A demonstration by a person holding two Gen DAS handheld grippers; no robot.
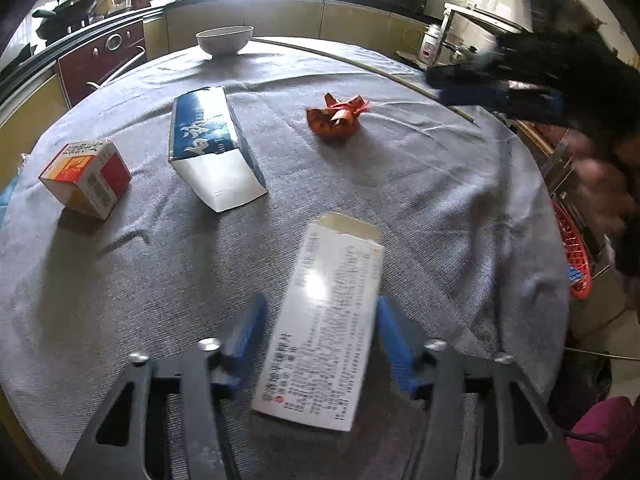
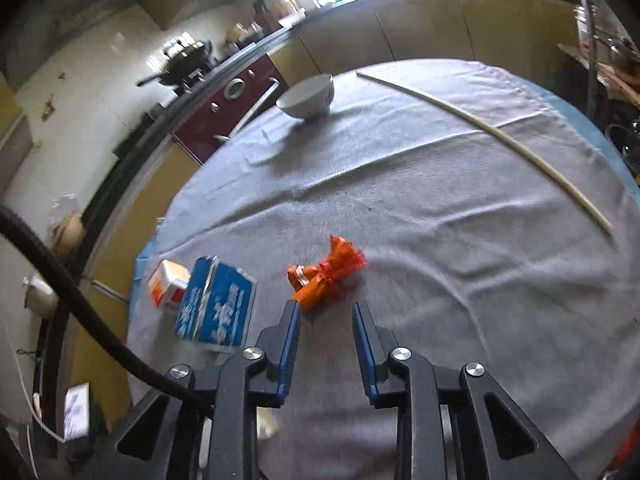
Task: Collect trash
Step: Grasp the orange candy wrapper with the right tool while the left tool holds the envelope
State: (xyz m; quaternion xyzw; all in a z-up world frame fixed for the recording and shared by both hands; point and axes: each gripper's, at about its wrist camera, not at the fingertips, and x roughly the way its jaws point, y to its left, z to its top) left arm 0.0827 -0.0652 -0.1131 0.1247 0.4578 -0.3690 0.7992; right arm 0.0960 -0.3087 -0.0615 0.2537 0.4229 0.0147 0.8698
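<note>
A white printed box (image 1: 332, 264) lies lengthwise between the blue fingers of my left gripper (image 1: 320, 302). The right pad touches the box's edge and a thin strip of cloth shows beside the left pad, so this gripper is open around the box. My right gripper (image 2: 327, 307) is shut with only a narrow empty slot between its pads. A crumpled orange wrapper (image 2: 326, 274) (image 1: 338, 118) lies just ahead of its tips. A blue-and-white carton (image 1: 212, 148) (image 2: 216, 308) and a small red-and-orange box (image 1: 86, 178) (image 2: 168, 284) lie to the left.
A grey cloth (image 1: 440, 220) covers the round table. At its far edge stand a white bowl (image 1: 225, 40) (image 2: 308, 96) and a long pale stick (image 1: 360, 64) (image 2: 480, 128). A red basket (image 1: 574, 252) sits off the right edge, below a blurred hand. Kitchen counters ring the table.
</note>
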